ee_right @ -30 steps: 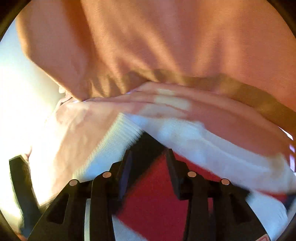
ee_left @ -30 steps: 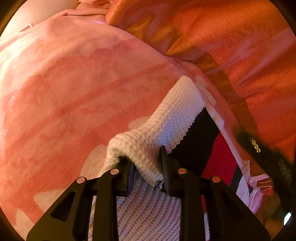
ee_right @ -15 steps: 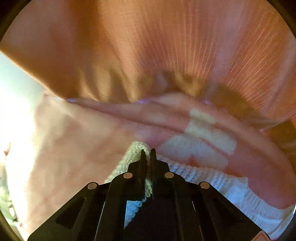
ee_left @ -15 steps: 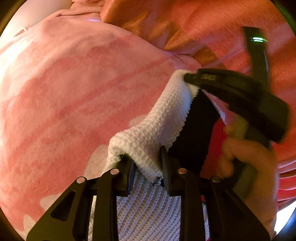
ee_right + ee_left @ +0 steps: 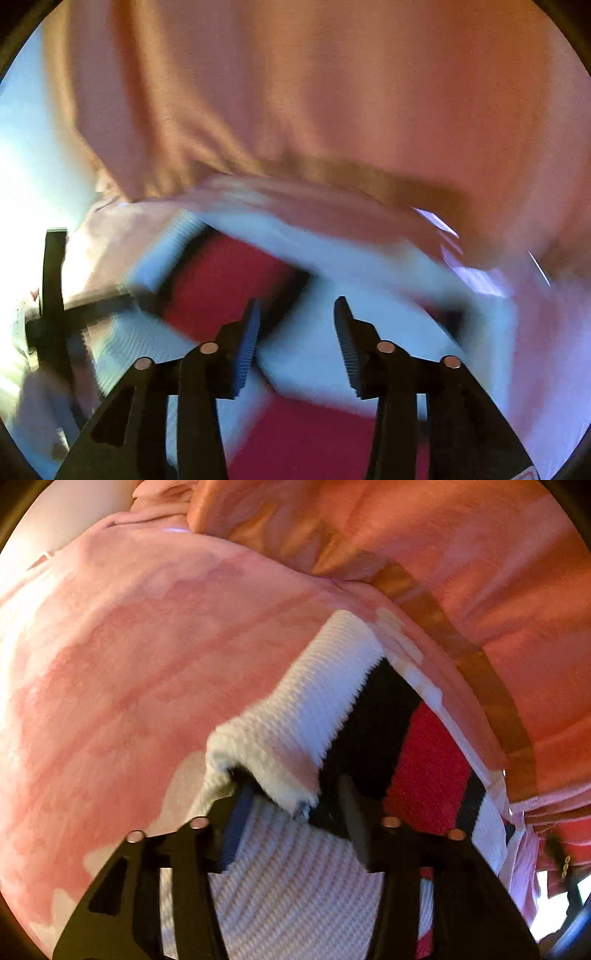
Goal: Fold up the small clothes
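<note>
Both black hand-held grippers have just been opening: the left hand-held gripper (image 5: 291,808) stands half open around a folded white edge of the one white, black and red knitted garment (image 5: 369,723) on pink patterned cloth (image 5: 147,646), the right hand-held gripper (image 5: 297,328) released above it

sweater (image 5: 332,686): lies on the blanket (image 5: 147,657), one fold turned over onto itself
blanket: under the sweater, reaching left and behind it
curtain (image 5: 461,554): behind the blanket, upper right
</note>
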